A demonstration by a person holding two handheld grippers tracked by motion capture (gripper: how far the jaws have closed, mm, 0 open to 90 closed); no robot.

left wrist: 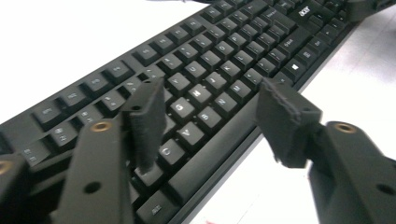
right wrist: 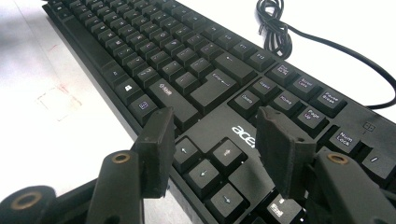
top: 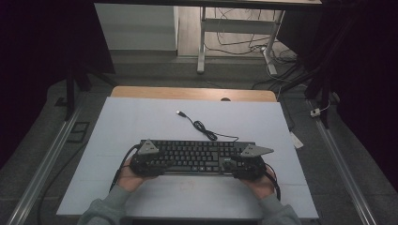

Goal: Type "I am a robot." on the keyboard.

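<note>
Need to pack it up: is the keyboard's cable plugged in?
Unplugged: the cable lies coiled behind the keyboard, its USB plug free on the table.

The high view looks forward and down from above the person's side of the table [top: 141,117], far enough back to take in the whole top and the floor beyond. The left gripper view sits low and close behind its own fingers [left wrist: 147,116], facing along the keyboard [left wrist: 210,70] from its left end. The right gripper view is equally near, looking from behind its fingers [right wrist: 280,149] across the right end toward the coiled cable [right wrist: 275,28]. All three views share the keyboard; the gripper views overlap on its middle keys.
</note>
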